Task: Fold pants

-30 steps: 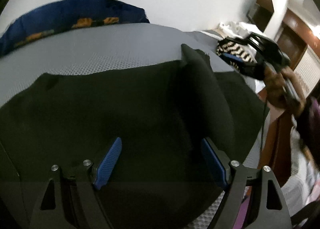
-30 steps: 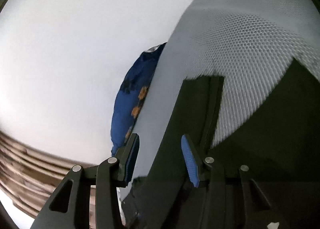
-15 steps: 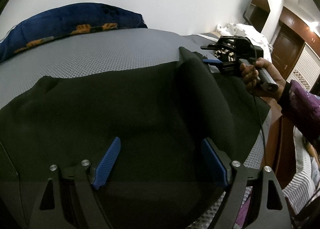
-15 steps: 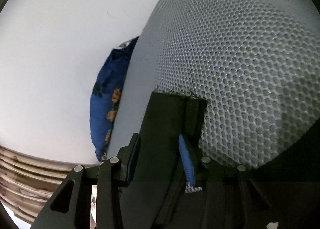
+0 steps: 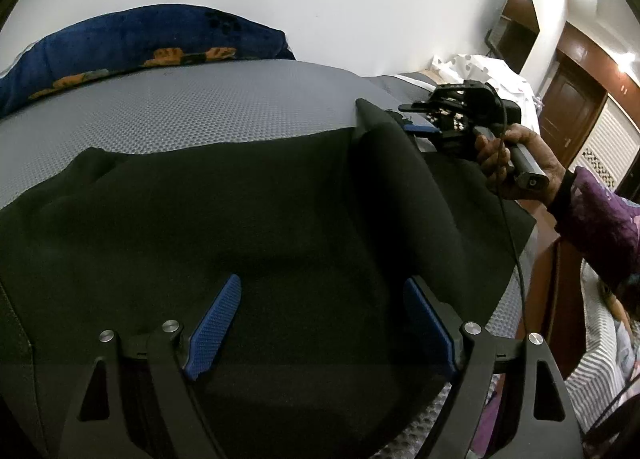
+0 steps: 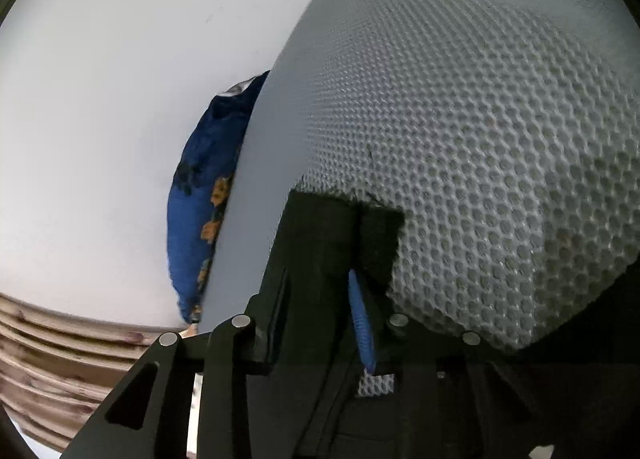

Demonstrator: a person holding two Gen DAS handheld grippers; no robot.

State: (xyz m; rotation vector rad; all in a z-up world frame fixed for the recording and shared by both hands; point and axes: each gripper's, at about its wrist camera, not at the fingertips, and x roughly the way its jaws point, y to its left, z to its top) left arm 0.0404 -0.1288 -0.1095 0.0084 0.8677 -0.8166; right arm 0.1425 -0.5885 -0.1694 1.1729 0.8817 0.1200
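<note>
**Right claw closes on the far corner of the pants**

The black pants point(image 5: 248, 227) lie spread across the grey honeycomb mat point(image 5: 192, 115) on the bed, a blue patterned pillow point(image 5: 132, 47) against the white wall behind them. A strip of the cloth runs up in a raised fold toward the far edge, and that is where things have shifted. A second ago the right gripper point(image 5: 416, 127) was a blur out past the edge of the cloth, fingers apart; half a second ago it had come in level with the corner. Now, seen from the left side, it sits right at the tip of that fold, and its own camera shows the blue pad point(image 6: 362, 331) pressed against the black hem with the other finger buried behind the fabric — the jaws look drawn in on the corner, gripping it.

The left gripper point(image 5: 324, 323) has not budged in that time. It hovers over the near part of the pants with its blue pads point(image 5: 214, 323) spread wide and nothing between them.

So the grasp seems made — to my eye the fold itself has not begun. Next the right hand would need to carry that corner across, and the left still has no hold; a thin pinch on the hem alone could slip once the cloth takes weight.
</note>
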